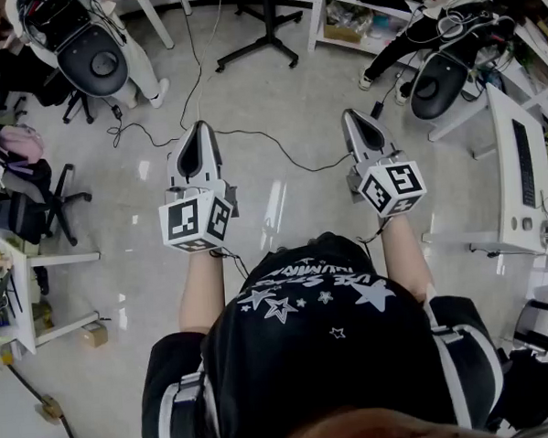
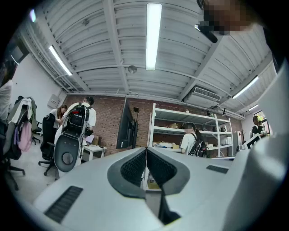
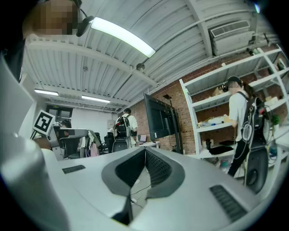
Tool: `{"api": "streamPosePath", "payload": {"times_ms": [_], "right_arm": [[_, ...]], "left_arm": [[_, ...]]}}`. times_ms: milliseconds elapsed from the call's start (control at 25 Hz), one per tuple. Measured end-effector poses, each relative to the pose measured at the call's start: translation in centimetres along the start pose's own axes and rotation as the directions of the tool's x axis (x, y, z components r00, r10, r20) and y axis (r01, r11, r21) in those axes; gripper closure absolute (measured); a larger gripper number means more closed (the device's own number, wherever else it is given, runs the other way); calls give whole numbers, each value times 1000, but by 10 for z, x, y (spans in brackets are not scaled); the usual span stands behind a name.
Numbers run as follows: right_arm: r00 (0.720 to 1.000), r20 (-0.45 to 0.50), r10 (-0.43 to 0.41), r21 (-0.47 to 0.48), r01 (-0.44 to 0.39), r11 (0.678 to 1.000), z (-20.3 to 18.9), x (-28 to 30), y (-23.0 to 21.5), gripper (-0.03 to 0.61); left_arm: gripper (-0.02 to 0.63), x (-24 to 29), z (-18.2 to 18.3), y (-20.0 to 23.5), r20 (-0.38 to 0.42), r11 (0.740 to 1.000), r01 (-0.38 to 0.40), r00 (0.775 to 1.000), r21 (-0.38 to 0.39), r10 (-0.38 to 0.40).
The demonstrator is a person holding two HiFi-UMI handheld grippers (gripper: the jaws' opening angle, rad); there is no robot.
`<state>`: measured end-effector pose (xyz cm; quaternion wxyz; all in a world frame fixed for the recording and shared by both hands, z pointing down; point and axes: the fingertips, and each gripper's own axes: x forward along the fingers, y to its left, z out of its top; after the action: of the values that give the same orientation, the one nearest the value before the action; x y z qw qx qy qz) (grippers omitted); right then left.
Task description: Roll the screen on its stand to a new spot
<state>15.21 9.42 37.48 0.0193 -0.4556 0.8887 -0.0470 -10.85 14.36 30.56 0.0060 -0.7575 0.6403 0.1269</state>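
Note:
The screen (image 2: 126, 127) is a dark flat panel on a black wheeled stand, a few steps ahead by the brick wall; it also shows in the right gripper view (image 3: 159, 119). In the head view only the stand's black legs (image 1: 263, 38) show at the top. My left gripper (image 1: 199, 128) and right gripper (image 1: 352, 114) are held side by side at waist height, pointing toward the stand and well short of it. Both are shut with nothing between the pads (image 2: 146, 149) (image 3: 145, 150).
A black cable (image 1: 251, 137) trails across the grey floor between me and the stand. Office chairs (image 1: 91, 58) (image 1: 439, 84) stand at left and right. White shelving (image 2: 194, 131) and a white desk (image 1: 519, 169) are on the right. Several people stand around.

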Motion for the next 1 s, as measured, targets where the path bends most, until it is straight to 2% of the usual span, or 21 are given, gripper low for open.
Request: {"api": "streamPosePath", "payload": {"times_ms": [240, 400, 600, 800, 1000], "right_arm": [[1000, 15, -14, 12, 14, 1000, 3, 22, -11, 571], [999, 31, 20, 36, -21, 999, 3, 57, -33, 571], [995, 34, 89, 62, -91, 994, 5, 114, -66, 572], [988, 52, 146, 75, -149, 986, 16, 169, -108, 572], [984, 32, 177, 59, -178, 982, 17, 195, -137, 571]], "left_arm": [[600, 18, -5, 3, -18, 998, 41, 999, -42, -42], [600, 36, -17, 10, -28, 999, -2, 1000, -40, 1], [600, 83, -25, 18, -18, 998, -66, 998, -22, 65], [600, 143, -26, 14, 5, 996, -92, 996, 7, 92], [600, 182, -30, 8, 15, 994, -111, 994, 12, 110]]}}
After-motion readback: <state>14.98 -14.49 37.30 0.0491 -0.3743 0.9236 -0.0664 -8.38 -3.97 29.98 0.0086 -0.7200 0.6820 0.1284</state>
